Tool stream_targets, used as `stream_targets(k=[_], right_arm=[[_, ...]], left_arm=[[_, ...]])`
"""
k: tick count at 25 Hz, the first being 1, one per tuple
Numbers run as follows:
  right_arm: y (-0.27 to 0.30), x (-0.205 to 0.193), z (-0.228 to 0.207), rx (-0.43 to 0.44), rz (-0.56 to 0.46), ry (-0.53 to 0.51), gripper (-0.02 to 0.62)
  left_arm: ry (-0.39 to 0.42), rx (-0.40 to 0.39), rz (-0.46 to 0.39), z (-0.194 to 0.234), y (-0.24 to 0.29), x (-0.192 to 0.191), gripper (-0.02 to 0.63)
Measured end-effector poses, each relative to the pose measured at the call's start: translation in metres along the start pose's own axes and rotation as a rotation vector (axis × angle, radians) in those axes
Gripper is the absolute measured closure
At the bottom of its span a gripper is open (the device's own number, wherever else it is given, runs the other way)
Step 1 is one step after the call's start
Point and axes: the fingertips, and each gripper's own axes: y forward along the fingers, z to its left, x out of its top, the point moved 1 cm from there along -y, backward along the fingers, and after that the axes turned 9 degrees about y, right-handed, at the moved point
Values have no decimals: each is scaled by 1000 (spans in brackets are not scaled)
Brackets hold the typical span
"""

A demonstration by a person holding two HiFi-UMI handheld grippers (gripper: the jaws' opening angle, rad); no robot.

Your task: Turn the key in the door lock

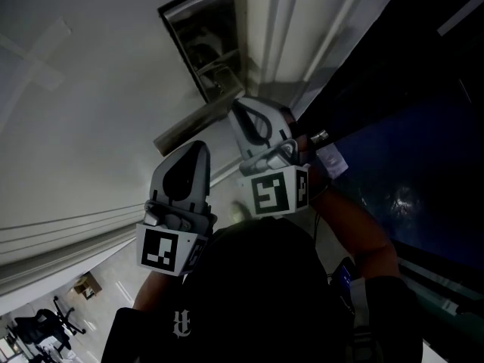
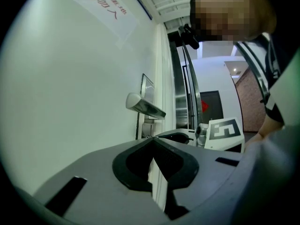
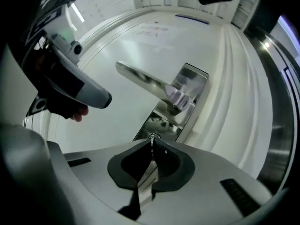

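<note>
On the white door [image 1: 91, 112] sits a shiny metal lock plate [image 1: 198, 32] with a lever handle [image 1: 193, 127] jutting from it. My right gripper [image 1: 240, 106] is pressed against the plate's lower part, just under the lever. In the right gripper view its jaws are shut on a small metal key [image 3: 152, 136] at the plate [image 3: 187, 95], with most of the key hidden between them. My left gripper [image 1: 198, 148] hangs beside it, off the door, jaws shut on nothing. The left gripper view shows the lever [image 2: 143, 106] ahead and the right gripper's marker cube [image 2: 225, 132].
The door frame [image 1: 302, 36] runs along the plate's right side, with dark glass [image 1: 408, 127] beyond it. A paper notice [image 2: 103, 6] is stuck high on the door. An office chair [image 1: 45, 327] stands on the floor far below left.
</note>
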Motion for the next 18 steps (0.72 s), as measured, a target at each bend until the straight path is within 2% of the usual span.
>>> stream_targets(k=[4, 7, 11, 18], right_arm=[[0, 1, -3, 15, -23, 194, 575], [0, -1, -4, 51, -25, 452, 575], [0, -4, -7, 94, -28, 725, 575], [2, -15, -10, 180, -36, 1333, 574]], left_arm=[[3, 3, 2, 0, 1, -1, 600], [2, 4, -2, -1, 2, 0, 600], [1, 1, -6, -2, 2, 1, 600], [-3, -9, -18, -6, 3, 3, 600]])
